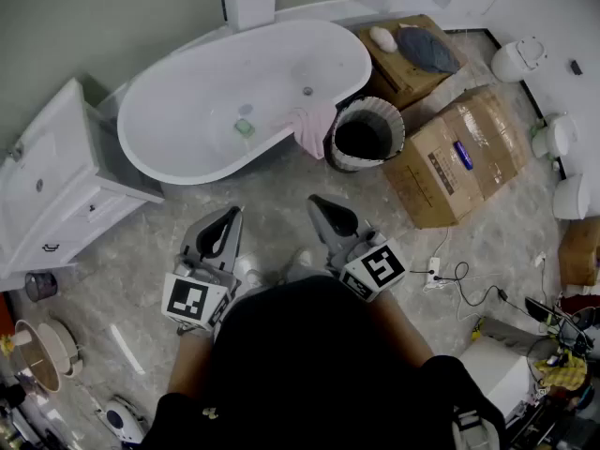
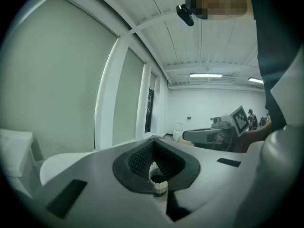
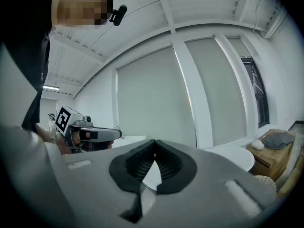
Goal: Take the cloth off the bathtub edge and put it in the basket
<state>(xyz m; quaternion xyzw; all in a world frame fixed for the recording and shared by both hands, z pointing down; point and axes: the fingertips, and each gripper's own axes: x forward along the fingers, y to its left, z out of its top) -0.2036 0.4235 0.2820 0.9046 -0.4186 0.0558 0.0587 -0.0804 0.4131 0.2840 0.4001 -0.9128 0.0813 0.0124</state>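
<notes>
1. You have no readable word, number or brand in any of the three views.
2. The box [image 1: 487,148] bears a blue label [image 1: 462,154], but its print is too small for you to read.
3. The left cube [image 1: 190,300], on your left gripper [image 1: 231,216], shows a black-and-white square marker: a pattern, no letters.
4. The right cube [image 1: 380,268], on your right gripper [image 1: 316,202], shows another such marker, also without letters or digits.

Bathtub [image 1: 187,111] is showing plain white; cloth [image 1: 314,127] is showing pink; basket [image 1: 394,131] is showing pale ribbing, black inside; boxes [image 1: 459,162] are showing brown; floor [image 1: 272,190] is showing grey marbling.
</notes>
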